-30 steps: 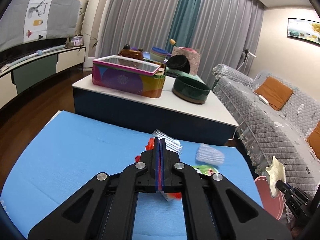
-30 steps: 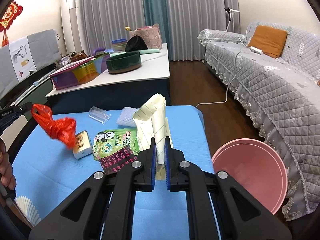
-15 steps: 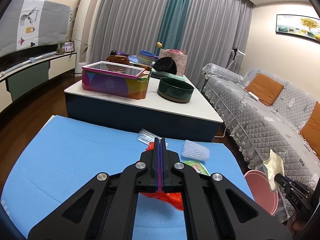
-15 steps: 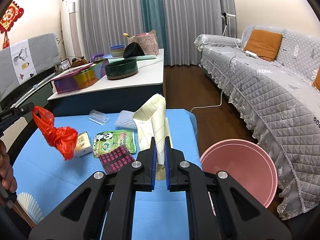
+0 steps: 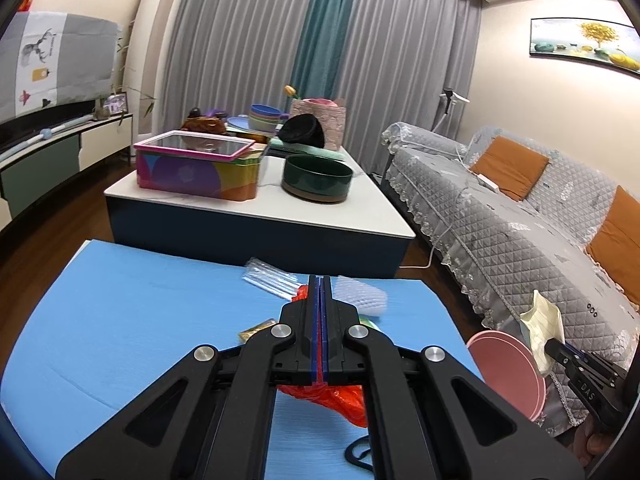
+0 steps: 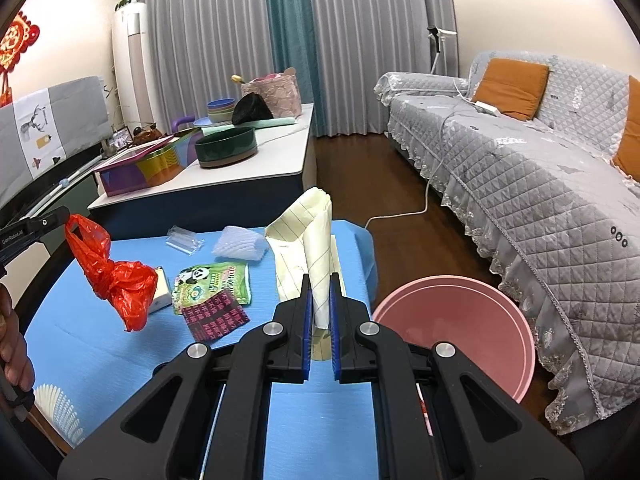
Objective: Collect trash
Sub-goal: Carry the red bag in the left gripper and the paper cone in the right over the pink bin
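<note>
Your left gripper [image 5: 320, 280] stands clenched on a crumpled red plastic bag [image 6: 116, 276], which now hangs clear of the blue mat [image 5: 132, 320]. Over the past second that bag has risen off the mat, where it lay low among the litter, and both grippers have drawn back from the low white-topped table [image 5: 384, 220]. Your right gripper [image 6: 320, 280] has kept its hold throughout: it is closed on a folded sheet of pale yellow lined paper [image 6: 308, 240], which stands upright between the fingers.

Judging by this, two pieces of trash are lifted and ready for the drop, but neither is yet above the round pink plastic basin [image 6: 480, 312], which sits off the mat's right edge, beside the grey quilted sofa [image 6: 540, 184]. What shows of the basin's inside is bare; its near part is hidden behind the gripper.

On the mat lie a green panda-print snack pouch [image 6: 216, 280], a dark red patterned wrapper [image 6: 216, 320], a small white box [image 6: 160, 296], a white foam net sleeve [image 6: 240, 242] and a clear plastic wrapper [image 6: 184, 238]. On the far table, a dark green round bowl [image 5: 318, 178] sits beside a multicoloured lidded box [image 5: 196, 168]; their contents cannot be made out.
</note>
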Demonstrator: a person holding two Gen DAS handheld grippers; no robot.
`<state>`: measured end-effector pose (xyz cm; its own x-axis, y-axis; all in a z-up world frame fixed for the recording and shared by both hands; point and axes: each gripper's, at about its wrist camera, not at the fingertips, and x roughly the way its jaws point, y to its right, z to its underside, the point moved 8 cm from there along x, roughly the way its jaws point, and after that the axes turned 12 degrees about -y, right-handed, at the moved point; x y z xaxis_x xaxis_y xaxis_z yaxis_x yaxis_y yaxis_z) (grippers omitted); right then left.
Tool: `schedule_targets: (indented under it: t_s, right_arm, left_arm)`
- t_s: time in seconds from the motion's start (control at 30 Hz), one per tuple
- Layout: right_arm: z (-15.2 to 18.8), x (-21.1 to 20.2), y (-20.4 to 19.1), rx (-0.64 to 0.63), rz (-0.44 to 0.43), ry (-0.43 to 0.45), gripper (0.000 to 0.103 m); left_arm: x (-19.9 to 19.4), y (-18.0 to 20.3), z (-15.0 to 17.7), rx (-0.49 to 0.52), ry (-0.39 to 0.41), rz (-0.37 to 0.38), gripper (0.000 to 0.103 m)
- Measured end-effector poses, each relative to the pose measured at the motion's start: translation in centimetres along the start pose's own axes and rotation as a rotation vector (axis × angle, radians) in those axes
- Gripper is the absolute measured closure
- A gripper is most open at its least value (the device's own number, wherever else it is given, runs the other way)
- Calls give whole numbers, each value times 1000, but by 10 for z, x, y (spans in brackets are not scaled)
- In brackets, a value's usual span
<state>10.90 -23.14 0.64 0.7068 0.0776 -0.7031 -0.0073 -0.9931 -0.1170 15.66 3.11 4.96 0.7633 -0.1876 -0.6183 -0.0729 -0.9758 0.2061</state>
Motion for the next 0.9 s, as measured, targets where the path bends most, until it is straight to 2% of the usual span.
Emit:
schedule_targets:
  t_s: [0.43, 0.9]
  right_arm:
    - [4, -16, 42, 57, 44, 16, 95]
    - [16, -26, 103, 140, 108, 15, 95]
  left_arm:
    - [6, 57, -2, 65, -2, 64, 103]
    - [27, 140, 4, 159, -28, 153, 103]
